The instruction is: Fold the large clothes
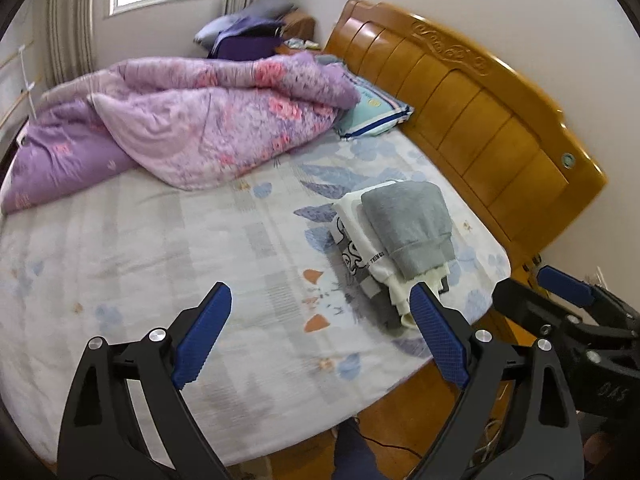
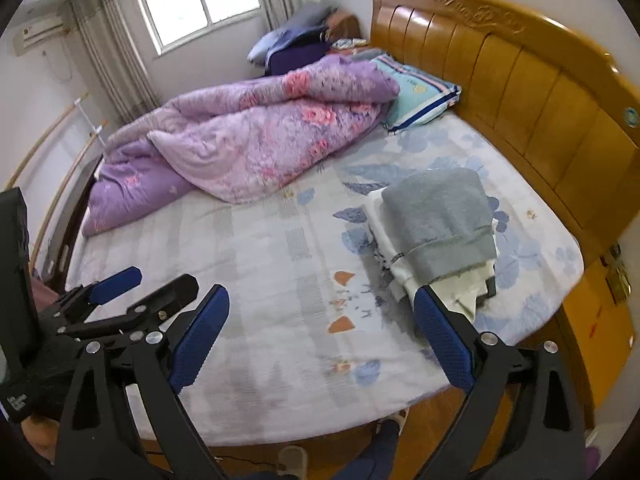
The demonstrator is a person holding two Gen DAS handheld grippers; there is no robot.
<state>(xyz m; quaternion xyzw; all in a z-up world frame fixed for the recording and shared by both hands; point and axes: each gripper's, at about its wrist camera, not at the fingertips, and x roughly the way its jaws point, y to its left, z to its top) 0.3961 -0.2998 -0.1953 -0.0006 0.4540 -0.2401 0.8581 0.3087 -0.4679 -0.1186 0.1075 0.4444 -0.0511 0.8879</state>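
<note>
Left wrist view: left gripper (image 1: 320, 336) jaws spread, empty, above mattress (image 1: 160, 280) near edge. Right gripper (image 2: 322, 336) likewise spread, empty. Folded grey sweatshirt (image 1: 412, 224) tops clothes stack (image 1: 372, 264) near headboard-side corner. Advice: leave stack square, fetch next garment.

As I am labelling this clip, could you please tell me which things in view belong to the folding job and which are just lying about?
Belongs to the job:
- grey sweatshirt, folded, on top of the stack
- white printed garment beneath it
- left gripper and right gripper, both open and empty

Just lying about:
- purple floral quilt
- striped pillow
- wooden headboard
</note>
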